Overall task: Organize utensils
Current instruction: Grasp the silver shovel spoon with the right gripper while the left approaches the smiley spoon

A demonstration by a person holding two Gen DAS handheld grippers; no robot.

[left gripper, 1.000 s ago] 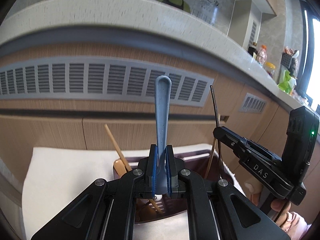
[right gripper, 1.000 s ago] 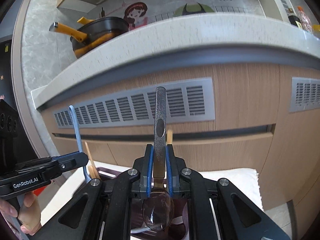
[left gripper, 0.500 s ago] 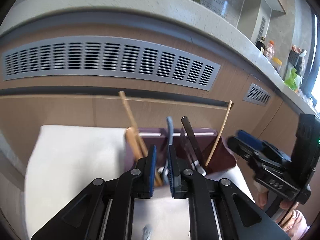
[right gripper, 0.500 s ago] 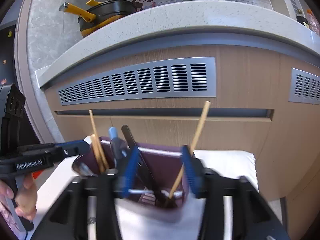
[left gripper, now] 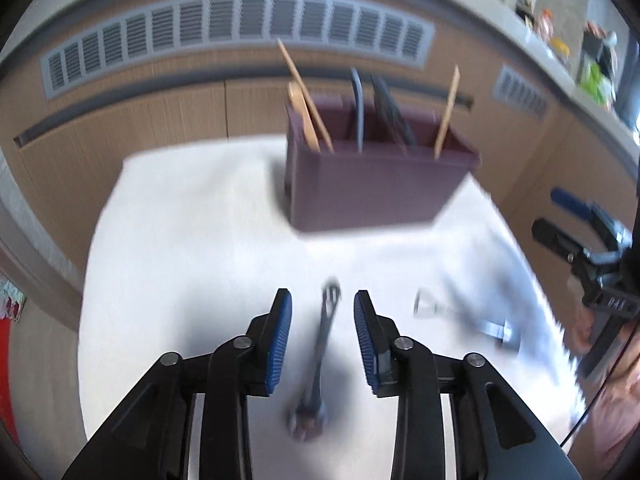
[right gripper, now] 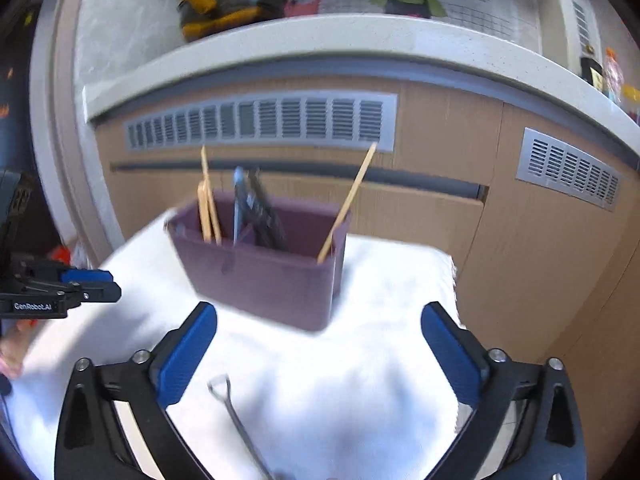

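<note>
A matte, dark purple plastic utensil holder [left gripper: 376, 184], box-shaped with inner dividers, stands on a soft white cloth [left gripper: 192, 240] spread over the table, in front of wood-grain cabinet fronts with grey slatted vents [right gripper: 260, 120]. Pale wooden chopsticks [left gripper: 306, 96] lean out of its left compartment, a grey-blue handle [left gripper: 357, 108] and a dark handle [left gripper: 390, 112] rise from the middle, and a single chopstick [right gripper: 348, 200] slants from the right end. The left gripper [left gripper: 323, 312] has ribbed blue pads on black fingers; its jaws are opening, and a slim dark metal utensil [left gripper: 326, 336] lies blurred on the cloth between them, untouched by the pads. Just to its right lies another shiny utensil [left gripper: 460, 316], too smeared to name. The right gripper [right gripper: 319, 320] has its jaws opening wide, with nothing gripped; a thin wire-like metal utensil [right gripper: 236, 416] with a small looped end lies on the cloth below. Only the right wrist view shows the speckled stone counter [right gripper: 320, 36], a black pan with yellow handles [right gripper: 224, 4], cartoon wall tiles, and "GenRobot.AI" printed on the other gripper's body. Only the left wrist view shows "DAS" on the right gripper's frame and bottles on the far counter.
</note>
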